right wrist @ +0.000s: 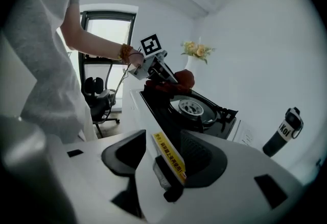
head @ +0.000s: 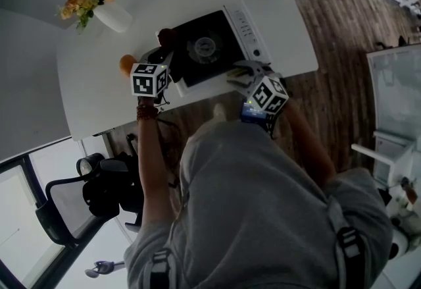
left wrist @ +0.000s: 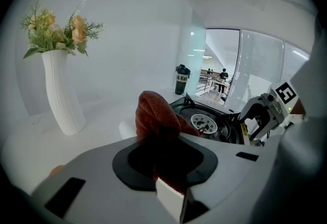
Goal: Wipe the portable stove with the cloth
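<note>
Centre of head view: left gripper (head: 162,56) clenched on red cloth (left wrist: 156,116) at left corner of portable stove (head: 210,44), right gripper (right wrist: 163,162) released, jaws astride its front edge; wiping apparently barely begun

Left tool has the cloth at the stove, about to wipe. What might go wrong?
An edge of the stove sits unclamped between the open jaws of the right tool, so it may slide under wiping. The bunched cloth in the left tool could snag on the pan supports.
</note>
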`<action>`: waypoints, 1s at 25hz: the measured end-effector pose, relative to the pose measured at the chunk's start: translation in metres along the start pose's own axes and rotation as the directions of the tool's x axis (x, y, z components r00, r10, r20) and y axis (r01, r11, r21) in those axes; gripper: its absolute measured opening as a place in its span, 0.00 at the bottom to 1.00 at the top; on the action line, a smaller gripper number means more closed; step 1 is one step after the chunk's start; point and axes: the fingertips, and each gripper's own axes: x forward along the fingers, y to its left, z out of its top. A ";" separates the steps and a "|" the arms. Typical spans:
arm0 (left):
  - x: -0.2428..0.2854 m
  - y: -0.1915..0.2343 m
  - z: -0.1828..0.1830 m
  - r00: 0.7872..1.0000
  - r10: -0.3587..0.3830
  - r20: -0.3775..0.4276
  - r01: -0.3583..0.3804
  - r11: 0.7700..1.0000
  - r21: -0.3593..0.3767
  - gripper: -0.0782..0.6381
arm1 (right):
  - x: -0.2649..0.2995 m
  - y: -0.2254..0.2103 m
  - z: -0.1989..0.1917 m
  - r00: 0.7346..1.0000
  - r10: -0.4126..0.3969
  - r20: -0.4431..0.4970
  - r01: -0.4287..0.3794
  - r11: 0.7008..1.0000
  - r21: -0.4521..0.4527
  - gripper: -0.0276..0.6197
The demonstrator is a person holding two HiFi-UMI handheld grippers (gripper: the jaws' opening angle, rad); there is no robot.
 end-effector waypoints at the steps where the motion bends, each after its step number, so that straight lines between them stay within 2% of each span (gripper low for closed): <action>1: 0.000 -0.001 0.000 1.000 0.003 0.000 -0.003 1.000 0.004 0.25 | 0.001 -0.001 -0.001 1.000 -0.010 -0.016 0.010 1.000 0.019 0.39; 10: -0.011 -0.019 -0.010 1.000 -0.014 -0.015 0.014 1.000 0.001 0.25 | 0.000 -0.005 0.002 1.000 -0.004 -0.031 0.008 0.992 0.123 0.36; 16: -0.021 -0.033 -0.019 1.000 -0.007 0.012 0.007 0.999 -0.032 0.25 | 0.000 -0.006 0.002 0.999 0.007 -0.035 -0.001 0.988 0.153 0.36; 19: -0.024 -0.040 -0.024 1.000 -0.018 0.000 0.018 0.999 -0.026 0.25 | 0.000 -0.007 0.002 0.999 0.009 -0.041 -0.003 0.986 0.164 0.36; 22: -0.029 -0.048 -0.029 0.998 -0.054 -0.018 0.053 0.998 -0.023 0.25 | 0.000 -0.007 0.002 0.999 0.005 -0.037 0.001 0.987 0.159 0.36; 25: -0.035 -0.059 -0.035 0.989 -0.140 -0.046 0.138 0.990 -0.043 0.25 | 0.000 -0.007 0.002 1.000 0.004 -0.028 0.001 0.988 0.155 0.36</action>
